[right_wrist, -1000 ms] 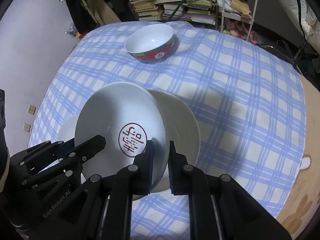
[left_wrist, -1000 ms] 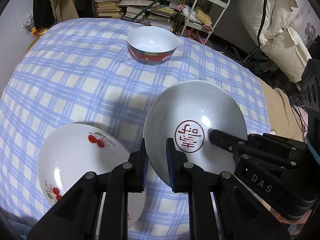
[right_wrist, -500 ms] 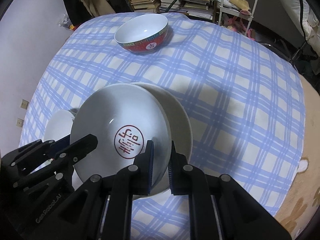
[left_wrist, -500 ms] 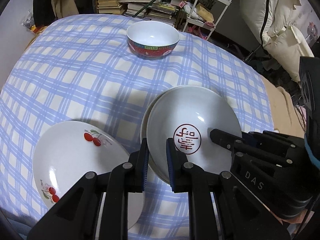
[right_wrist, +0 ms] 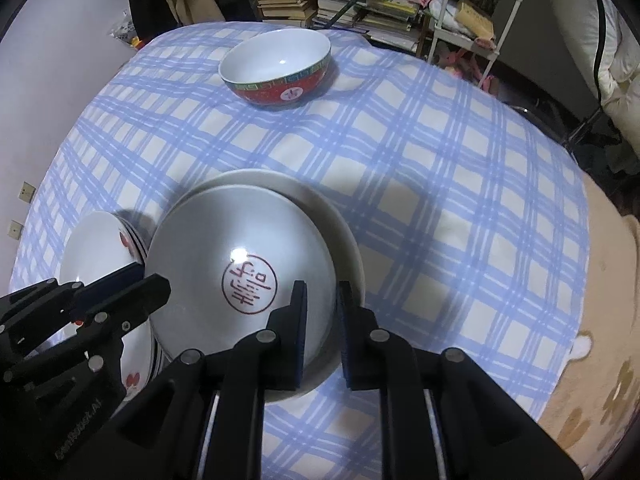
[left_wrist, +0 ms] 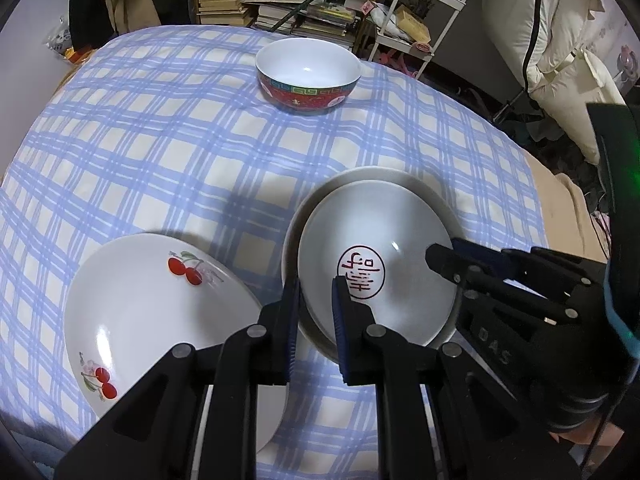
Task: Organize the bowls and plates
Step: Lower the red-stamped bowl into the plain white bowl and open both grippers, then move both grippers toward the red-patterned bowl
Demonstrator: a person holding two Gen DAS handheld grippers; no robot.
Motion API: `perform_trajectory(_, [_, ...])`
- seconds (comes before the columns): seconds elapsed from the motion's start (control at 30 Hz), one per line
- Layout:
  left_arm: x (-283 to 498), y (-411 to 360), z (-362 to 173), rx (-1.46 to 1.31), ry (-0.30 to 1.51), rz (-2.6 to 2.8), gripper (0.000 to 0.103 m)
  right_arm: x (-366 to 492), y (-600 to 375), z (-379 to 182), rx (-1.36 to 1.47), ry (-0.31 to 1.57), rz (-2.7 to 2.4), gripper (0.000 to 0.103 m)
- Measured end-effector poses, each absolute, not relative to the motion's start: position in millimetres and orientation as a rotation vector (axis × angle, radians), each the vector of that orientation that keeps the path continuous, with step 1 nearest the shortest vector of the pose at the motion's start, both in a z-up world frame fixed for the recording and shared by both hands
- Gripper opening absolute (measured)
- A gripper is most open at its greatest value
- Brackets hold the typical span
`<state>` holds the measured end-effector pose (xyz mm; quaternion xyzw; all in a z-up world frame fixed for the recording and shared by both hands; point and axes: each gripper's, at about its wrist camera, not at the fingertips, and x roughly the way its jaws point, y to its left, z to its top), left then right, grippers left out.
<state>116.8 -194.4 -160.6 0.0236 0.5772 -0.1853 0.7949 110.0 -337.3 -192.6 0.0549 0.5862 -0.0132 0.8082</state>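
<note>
A white plate with a red seal mark [left_wrist: 372, 256] [right_wrist: 240, 256] sits nearly nested on a plain white plate [left_wrist: 384, 174] [right_wrist: 344, 232] on the blue checked cloth. My left gripper [left_wrist: 315, 308] is shut on the seal plate's near-left rim. My right gripper [right_wrist: 322, 316] is shut on its near-right rim and shows in the left wrist view [left_wrist: 452, 260]. A white cherry plate [left_wrist: 152, 304] [right_wrist: 96, 248] lies to the left. A red-sided bowl [left_wrist: 308, 74] [right_wrist: 276, 68] stands upright at the far side.
The table [left_wrist: 160, 128] is round with a blue checked cloth. Behind it are stacked books [left_wrist: 280, 4] and a white metal rack [left_wrist: 416, 24]. A beige rug [right_wrist: 600, 320] lies off the right edge.
Both grippers have lowered the seal plate down and slightly back onto the plain plate. The two plates now nearly line up. The bowl and cherry plate have not moved.
</note>
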Motion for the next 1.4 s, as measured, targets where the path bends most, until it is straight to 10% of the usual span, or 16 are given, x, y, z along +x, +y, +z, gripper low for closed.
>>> perform_trajectory(0.47, [109, -184, -149, 0.063, 1.219, -0.339, 0.019, 106, -336, -173, 0.132, 1.169, -0.022, 0.024])
perform_trajectory(0.9, [147, -176, -131, 0.109, 1.188, -0.3, 0.05, 118, -353, -140, 0.204, 1.009, -0.034, 0.091])
perform_trajectory(1.03, [168, -178, -122, 0.159, 1.104, -0.292, 0.071, 135, -363, -143, 0.22, 1.01, -0.041, 0.094])
perform_trajectory(1.4, [249, -179, -130, 0.105, 1.042, -0.273, 0.076, 201, -384, -150, 0.218, 0.948, -0.019, 0.094])
